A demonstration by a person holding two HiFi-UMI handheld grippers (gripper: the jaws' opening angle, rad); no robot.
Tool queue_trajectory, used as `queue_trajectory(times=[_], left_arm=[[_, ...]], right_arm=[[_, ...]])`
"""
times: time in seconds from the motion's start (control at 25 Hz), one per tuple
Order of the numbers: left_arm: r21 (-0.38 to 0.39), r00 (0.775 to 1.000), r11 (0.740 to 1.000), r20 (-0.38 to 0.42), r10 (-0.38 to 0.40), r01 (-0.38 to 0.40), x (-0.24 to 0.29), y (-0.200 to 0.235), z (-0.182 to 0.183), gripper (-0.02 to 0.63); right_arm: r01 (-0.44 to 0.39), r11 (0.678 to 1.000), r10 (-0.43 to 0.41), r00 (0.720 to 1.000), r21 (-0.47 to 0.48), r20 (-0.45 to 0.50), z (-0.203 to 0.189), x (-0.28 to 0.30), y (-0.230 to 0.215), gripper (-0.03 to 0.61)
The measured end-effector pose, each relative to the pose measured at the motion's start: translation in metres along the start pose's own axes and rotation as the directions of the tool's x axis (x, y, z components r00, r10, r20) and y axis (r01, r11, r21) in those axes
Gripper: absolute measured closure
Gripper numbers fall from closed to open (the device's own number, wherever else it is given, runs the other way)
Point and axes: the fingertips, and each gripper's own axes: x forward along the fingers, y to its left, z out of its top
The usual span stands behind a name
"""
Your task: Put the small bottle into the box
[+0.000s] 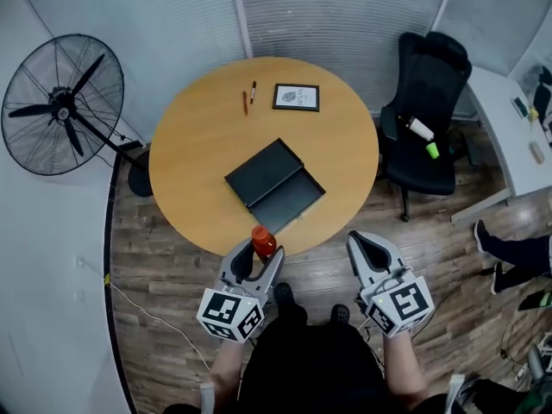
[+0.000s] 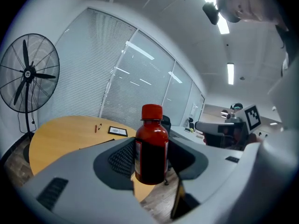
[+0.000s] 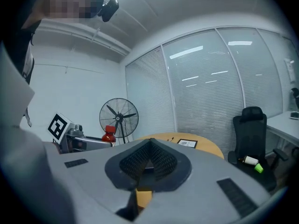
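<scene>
A round table [image 1: 198,145] of pale wood fills the middle of the head view, with a dark plank floor [image 1: 164,274] below it. A black wire-caged fan [image 1: 62,104] stands at the upper left and a black padded office chair [image 1: 429,119] at the upper right. Near the table's centre lies the box [image 1: 276,185], flat, matte black and rectangular, opened out with its lid lying beside the tray.

At the bottom of the frame two bare forearms [image 1: 222,365] reach forward side by side, each ending in a grey plastic gripper with a black-and-white marker cube at its rear. The left gripper [image 1: 261,250] points up the frame at the table's lower edge; its jaws are set narrow and clamp the small bottle [image 1: 263,241] between their ribbed black pads. In the left gripper view the left gripper [image 2: 150,157] holds the small bottle [image 2: 151,148] upright by its body, the glossy red shoulders and red screw cap standing clear above the jaws. The right gripper [image 1: 362,241] hangs over the floor, just beside the table's lower right rim, touching nothing. In the right gripper view the right gripper [image 3: 148,160] has its jaws pressed together, pad against pad, with nothing between them.

A small black picture frame [image 1: 296,97] and two pens [image 1: 245,102] lie at the table's upper part
</scene>
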Motion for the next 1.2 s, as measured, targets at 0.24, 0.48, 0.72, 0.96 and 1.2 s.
queue_trajectory(times=[0.24, 0.48, 0.72, 0.96, 1.2], left_arm=[[-0.008, 0.997, 0.998, -0.042, -0.058, 0.057, 0.008, 0.024, -0.004, 0.405], [-0.024, 0.992, 0.995, -0.074, -0.098, 0.096, 0.015, 0.037, -0.014, 0.405], [-0.042, 0.988, 0.994, -0.108, -0.107, 0.103, 0.015, 0.039, -0.028, 0.405], [-0.048, 0.987, 0.996, -0.133, -0.086, 0.08, 0.019, 0.043, -0.037, 0.405], [-0.035, 0.987, 0.998, -0.149, -0.059, 0.054, 0.029, 0.051, -0.037, 0.405]], right_arm=[[0.055, 0.998, -0.054, 0.998, 0.013, -0.017, -0.003, 0.018, 0.008, 0.569], [0.075, 0.997, -0.074, 0.997, 0.028, -0.027, -0.008, 0.023, 0.02, 0.569], [0.077, 0.996, -0.076, 0.996, 0.037, -0.047, -0.017, 0.024, 0.025, 0.569], [0.062, 0.997, -0.06, 0.997, 0.047, -0.039, -0.017, 0.03, 0.018, 0.569], [0.024, 0.999, -0.023, 1.0, 0.043, -0.018, -0.01, 0.044, 0.011, 0.569]])
